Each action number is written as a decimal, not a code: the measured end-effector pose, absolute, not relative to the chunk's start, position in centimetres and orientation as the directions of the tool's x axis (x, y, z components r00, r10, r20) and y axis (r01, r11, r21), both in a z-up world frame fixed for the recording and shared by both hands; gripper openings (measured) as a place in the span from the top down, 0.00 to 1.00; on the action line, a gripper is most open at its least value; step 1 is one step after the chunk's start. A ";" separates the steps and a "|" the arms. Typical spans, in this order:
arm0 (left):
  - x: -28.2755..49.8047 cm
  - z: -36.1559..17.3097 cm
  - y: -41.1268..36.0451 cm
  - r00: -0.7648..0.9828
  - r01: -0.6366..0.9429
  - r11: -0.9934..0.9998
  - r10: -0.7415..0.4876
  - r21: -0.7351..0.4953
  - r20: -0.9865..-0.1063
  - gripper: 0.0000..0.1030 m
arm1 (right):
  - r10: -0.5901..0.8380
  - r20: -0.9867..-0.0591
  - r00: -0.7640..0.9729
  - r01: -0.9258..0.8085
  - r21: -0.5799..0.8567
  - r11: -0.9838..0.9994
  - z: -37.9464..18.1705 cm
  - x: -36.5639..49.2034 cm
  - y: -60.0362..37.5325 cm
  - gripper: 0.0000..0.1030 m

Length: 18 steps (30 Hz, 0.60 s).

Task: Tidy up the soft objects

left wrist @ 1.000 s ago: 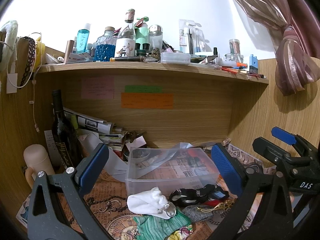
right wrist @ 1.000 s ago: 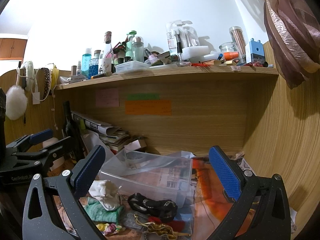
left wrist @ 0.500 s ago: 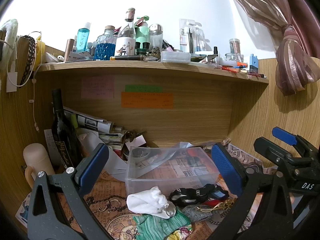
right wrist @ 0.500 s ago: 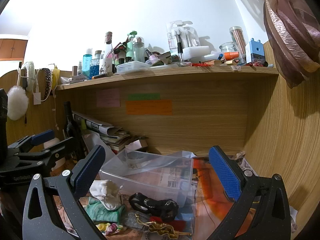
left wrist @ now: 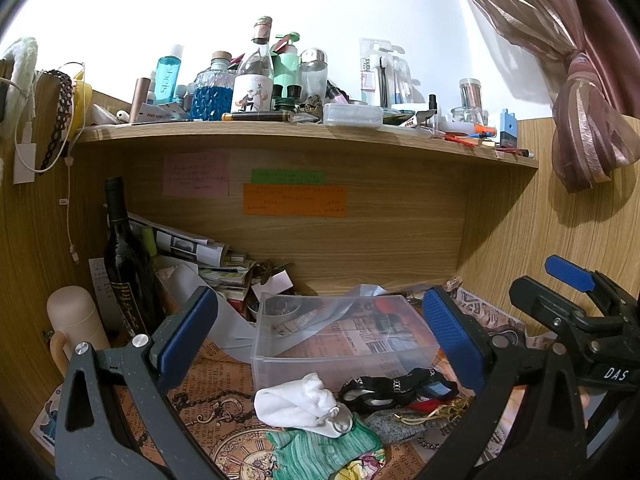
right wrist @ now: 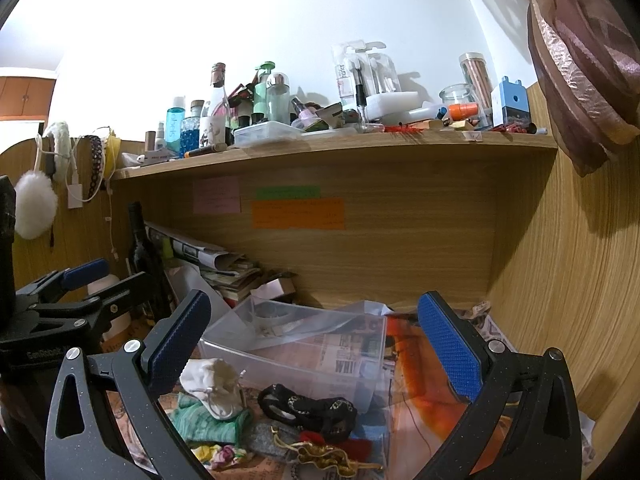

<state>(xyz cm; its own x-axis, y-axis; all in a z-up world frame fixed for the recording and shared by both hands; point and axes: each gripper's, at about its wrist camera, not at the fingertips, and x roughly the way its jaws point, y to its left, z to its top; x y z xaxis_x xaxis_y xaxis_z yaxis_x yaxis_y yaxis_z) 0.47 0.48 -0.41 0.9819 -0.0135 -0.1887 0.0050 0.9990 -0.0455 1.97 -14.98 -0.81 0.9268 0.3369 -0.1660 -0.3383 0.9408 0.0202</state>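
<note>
A clear plastic bin [left wrist: 340,340] stands on the desk under the shelf, also in the right wrist view [right wrist: 304,344]. In front of it lie soft items: a white cloth pouch [left wrist: 298,400] [right wrist: 212,380], a green cloth [left wrist: 324,454] [right wrist: 204,420], a black patterned band [left wrist: 394,388] [right wrist: 308,404], a grey pouch [left wrist: 390,424] and a floral cloth [right wrist: 218,452]. My left gripper [left wrist: 320,340] is open and empty above them. My right gripper [right wrist: 312,344] is open and empty, to the right of the left one.
A dark wine bottle [left wrist: 126,260] and a beige mug [left wrist: 74,324] stand at the left. Stacked papers [left wrist: 208,260] lie behind the bin. The shelf above [left wrist: 304,130] is crowded with bottles. A pink curtain [left wrist: 580,100] hangs at the right.
</note>
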 end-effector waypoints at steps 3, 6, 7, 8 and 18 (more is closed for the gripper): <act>0.5 -0.5 0.5 0.982 0.006 0.999 -0.014 -0.046 -0.189 0.00 | 0.338 -0.167 0.926 -0.339 0.021 0.940 -0.8 2.0 -14.9 0.00; 0.5 -0.5 0.5 0.982 0.005 0.999 -0.014 -0.046 -0.189 0.00 | 0.338 -0.165 0.927 -0.339 0.020 0.940 -0.8 2.0 -14.9 0.00; 0.5 -0.5 0.5 0.982 0.006 0.999 -0.014 -0.046 -0.189 0.00 | 0.338 -0.165 0.926 -0.340 0.020 0.940 -0.8 2.0 -14.9 0.00; 0.5 -0.5 0.5 0.982 0.004 0.999 -0.013 -0.046 -0.188 0.00 | 0.339 -0.166 0.926 -0.341 0.020 0.940 -0.8 2.0 -14.8 0.00; 1.1 -1.2 0.6 0.978 0.010 0.999 -0.021 -0.053 -0.206 0.00 | 0.341 -0.183 0.922 -0.343 0.020 0.939 -1.3 2.7 -14.6 0.00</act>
<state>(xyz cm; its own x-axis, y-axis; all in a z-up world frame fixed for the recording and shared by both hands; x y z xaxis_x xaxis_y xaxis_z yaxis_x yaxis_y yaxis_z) 1.15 0.65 -1.18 0.9784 -0.0211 -0.2058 0.0104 0.9986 -0.0526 2.74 -14.62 -1.26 0.9223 0.3406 -0.1825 -0.3428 0.9392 0.0200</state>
